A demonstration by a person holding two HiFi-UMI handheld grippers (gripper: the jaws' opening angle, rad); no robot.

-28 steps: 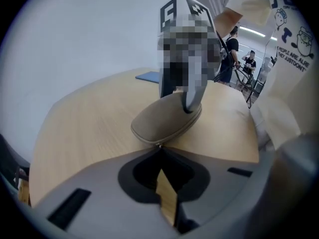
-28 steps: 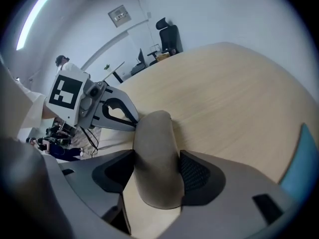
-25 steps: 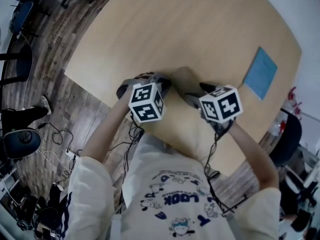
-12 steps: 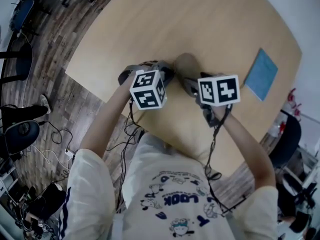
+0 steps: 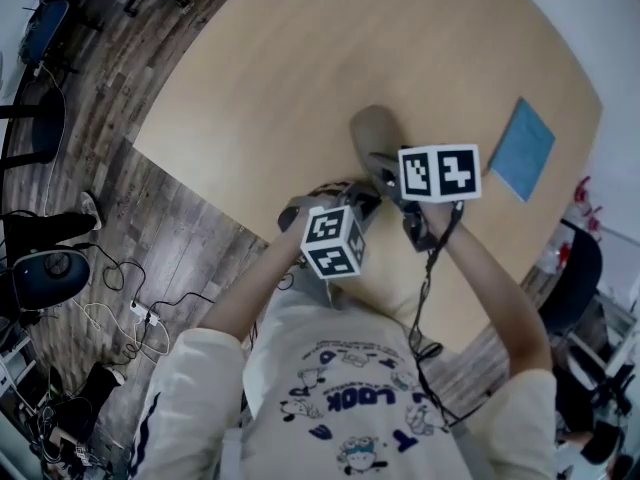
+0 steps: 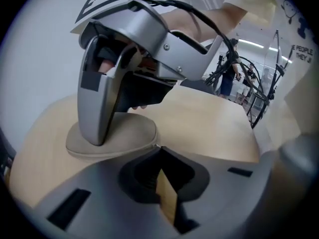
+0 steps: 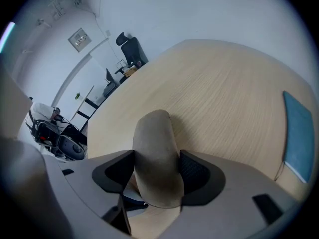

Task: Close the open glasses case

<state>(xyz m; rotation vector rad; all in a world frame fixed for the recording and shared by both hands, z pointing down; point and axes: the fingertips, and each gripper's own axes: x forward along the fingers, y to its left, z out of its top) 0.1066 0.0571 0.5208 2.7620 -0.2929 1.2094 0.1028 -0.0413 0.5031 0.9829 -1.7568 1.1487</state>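
Note:
A beige glasses case (image 5: 374,128) lies on the wooden table (image 5: 300,68), lid down with its seam showing in the left gripper view (image 6: 119,136). My right gripper (image 5: 386,171) straddles the case's near end. In the right gripper view the case (image 7: 154,153) fills the gap between the dark pads (image 7: 195,171), which press on its sides. The left gripper view shows one right finger (image 6: 94,108) standing against the case. My left gripper (image 5: 362,196) hovers just short of the case, near the table's front edge, shut (image 6: 160,173) with nothing in it.
A blue cloth (image 5: 522,146) lies on the table to the right of the case, and the right gripper view also shows this cloth (image 7: 299,133). Office chairs (image 5: 40,28) and cables (image 5: 120,298) are on the wooden floor to the left.
My left gripper has pulled away from the case's left side, back toward the person and to the right. The right gripper rolled a little earlier and has stayed on the case since.

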